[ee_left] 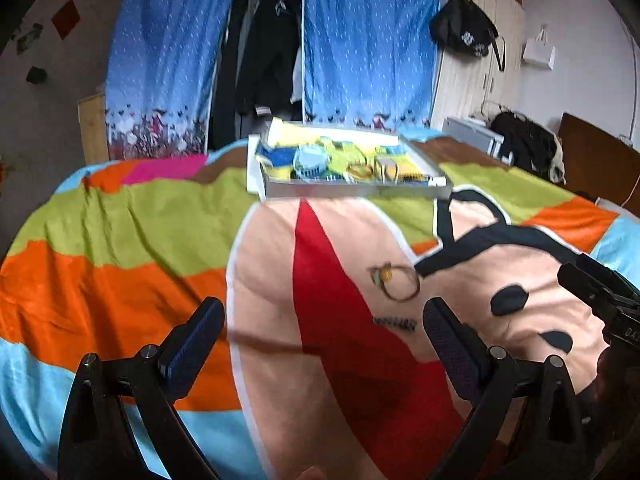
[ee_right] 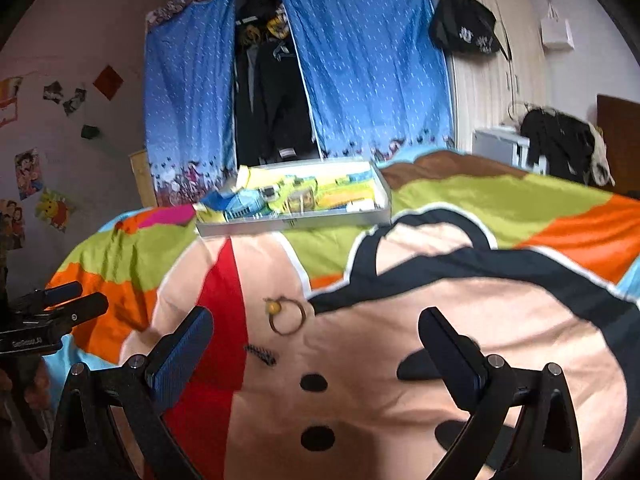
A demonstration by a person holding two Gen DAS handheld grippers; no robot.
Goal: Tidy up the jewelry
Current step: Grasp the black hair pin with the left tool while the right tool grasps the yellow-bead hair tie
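A thin gold bangle with a yellow bead (ee_left: 397, 282) (ee_right: 287, 316) lies on the cartoon bedspread, and a small dark comb-like clip (ee_left: 396, 323) (ee_right: 261, 354) lies just in front of it. A shallow white tray (ee_left: 440, 184) (ee_right: 296, 222) further back holds bangles, a light blue round piece and other small items. My left gripper (ee_left: 324, 320) is open above the bedspread, short of the bangle. My right gripper (ee_right: 316, 330) is also open, with the bangle and clip between and ahead of its fingers. A blurred brown streak (ee_left: 272, 344) crosses between the left fingers.
The bed's colourful cover (ee_left: 120, 240) spreads all around. Behind the tray hang blue curtains (ee_left: 368, 40) with dark clothes between them. A white cupboard with a black bag (ee_left: 464, 32) stands at the right, beside a dark heap of clothes (ee_left: 528, 140).
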